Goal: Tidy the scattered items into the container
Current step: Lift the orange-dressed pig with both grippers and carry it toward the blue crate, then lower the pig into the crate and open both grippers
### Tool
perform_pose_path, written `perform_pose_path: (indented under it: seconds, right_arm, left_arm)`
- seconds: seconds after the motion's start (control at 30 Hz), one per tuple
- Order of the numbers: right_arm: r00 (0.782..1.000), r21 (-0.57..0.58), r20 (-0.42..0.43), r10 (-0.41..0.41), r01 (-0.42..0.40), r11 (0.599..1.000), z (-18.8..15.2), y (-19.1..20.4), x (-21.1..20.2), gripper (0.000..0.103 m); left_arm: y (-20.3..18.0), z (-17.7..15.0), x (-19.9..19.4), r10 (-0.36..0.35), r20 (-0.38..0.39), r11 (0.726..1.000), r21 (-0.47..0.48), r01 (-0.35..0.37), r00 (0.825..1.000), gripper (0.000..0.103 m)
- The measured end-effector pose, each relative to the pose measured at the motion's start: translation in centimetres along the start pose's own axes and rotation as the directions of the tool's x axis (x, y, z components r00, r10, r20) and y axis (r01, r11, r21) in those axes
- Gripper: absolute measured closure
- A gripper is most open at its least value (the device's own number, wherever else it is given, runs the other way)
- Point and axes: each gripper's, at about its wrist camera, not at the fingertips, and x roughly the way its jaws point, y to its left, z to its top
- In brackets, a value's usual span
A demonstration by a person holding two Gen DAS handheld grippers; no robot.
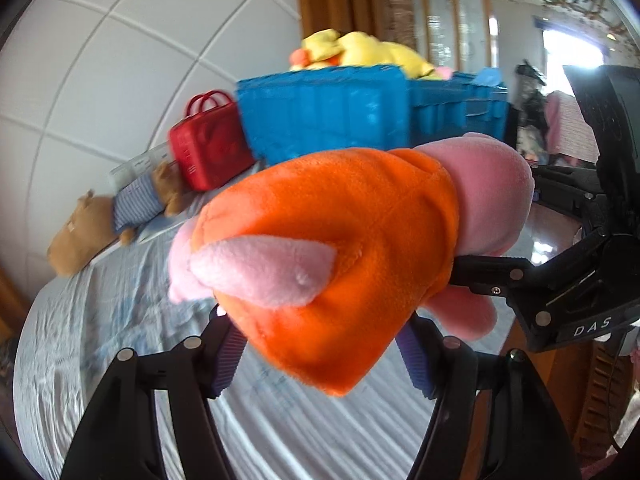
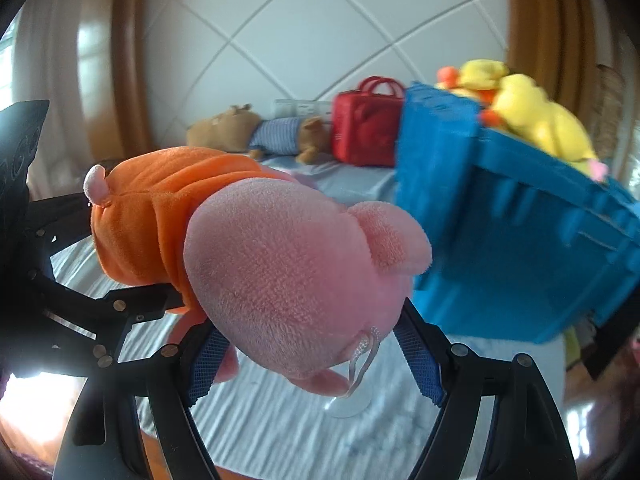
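Pig plush (image 1: 340, 248) spanned both grippers: left gripper (image 1: 320, 356) clamped orange body, right gripper (image 2: 316, 360) clamped pink head; blue crate (image 1: 360, 112) lay ahead, beyond plush's long axis.

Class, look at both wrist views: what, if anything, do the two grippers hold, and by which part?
Both hold one pink plush pig: the left gripper clamps its orange-dressed body, and the right gripper clamps its pink head.

Pig plush (image 1: 328, 240) before crate (image 1: 320, 116), duck (image 1: 360, 54) in it (heaped), bag (image 1: 208, 144) left
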Motion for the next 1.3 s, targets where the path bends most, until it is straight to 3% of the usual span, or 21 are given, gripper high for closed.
perform_pose_path:
  seconds: [0.43, 0.77, 1.0, 1.13, 1.3]
  right_arm:
    - [0.981, 0.080, 0.062, -0.182, 0.177, 0.981, 1.4, -4.5, -6.1, 0.024]
    - [0.951, 0.083, 0.163, -0.263, 0.252, 0.964, 8.0, -10.5, -9.1, 0.024]
    - [0.945, 0.069, 0.184, -0.269, 0.261, 0.963, 12.6, -18.3, -6.5, 0.024]
    - [0.957, 0.053, 0.150, -0.247, 0.242, 0.969, 13.6, -21.8, -3.0, 0.024]
    - [0.975, 0.050, 0.067, -0.211, 0.208, 0.977, 13.5, -24.7, 1.4, 0.024]
  left_arm:
    - [-4.2, 7.4, -0.4, -0.115, 0.071, 0.988, 0.115, 0.106, 0.991, 0.036]
    - [-6.0, 17.6, 0.6, -0.099, 0.155, 0.985, 0.158, 0.074, 0.983, 0.036]
    - [-7.3, 25.2, 6.8, -0.070, 0.153, 0.988, 0.148, 0.047, 0.986, 0.036]
    - [-7.5, 27.3, 11.6, -0.052, 0.094, 0.990, 0.132, 0.039, 0.994, 0.036]
    - [-7.7, 27.7, 16.8, -0.028, -0.026, 0.994, 0.100, 0.031, 0.999, 0.036]
